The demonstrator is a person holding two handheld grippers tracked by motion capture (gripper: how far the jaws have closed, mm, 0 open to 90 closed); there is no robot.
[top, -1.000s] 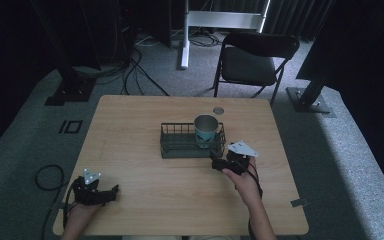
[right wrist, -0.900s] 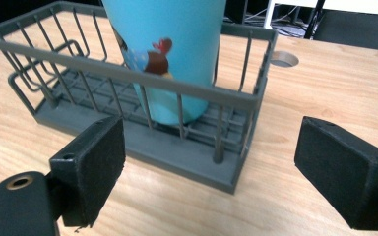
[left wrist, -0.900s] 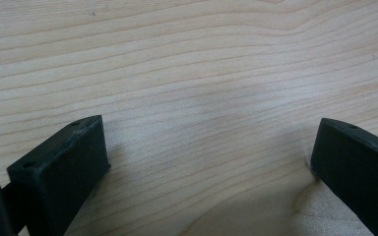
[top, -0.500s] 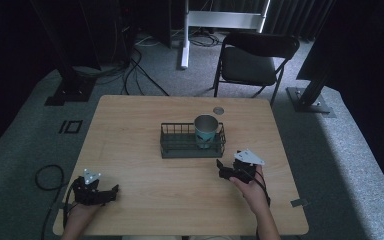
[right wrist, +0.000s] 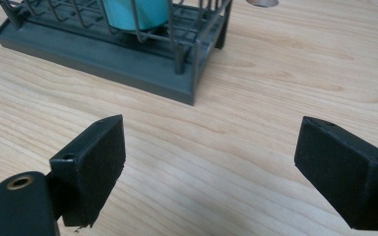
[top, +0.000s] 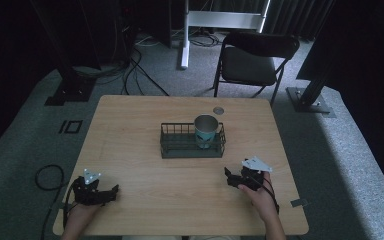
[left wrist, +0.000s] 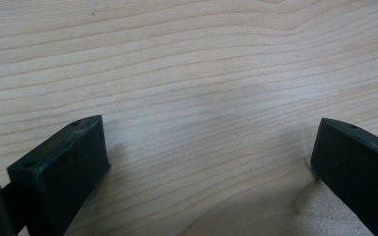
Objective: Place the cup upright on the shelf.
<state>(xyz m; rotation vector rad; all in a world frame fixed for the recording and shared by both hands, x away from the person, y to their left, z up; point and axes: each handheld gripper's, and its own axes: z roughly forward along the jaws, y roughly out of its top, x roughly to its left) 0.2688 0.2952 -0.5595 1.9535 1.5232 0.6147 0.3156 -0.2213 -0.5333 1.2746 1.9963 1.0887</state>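
A teal metal cup (top: 206,130) stands upright in the right end of a dark wire rack (top: 177,148) at the middle of the wooden table (top: 145,190). In the right gripper view the cup (right wrist: 137,12) and the rack (right wrist: 118,54) lie ahead at upper left. My right gripper (top: 233,179) rests low on the table in front of the rack's right end, open and holding nothing (right wrist: 211,162). My left gripper (top: 109,192) sits near the front left corner, open over bare wood (left wrist: 209,157).
A small round disc (top: 218,110) lies on the table behind the rack. A black folding chair (top: 252,62) stands beyond the far edge. Cables and stand bases lie on the grey floor around the table.
My right gripper has drawn back from the rack toward the table's front right. The left gripper has stayed where it was.
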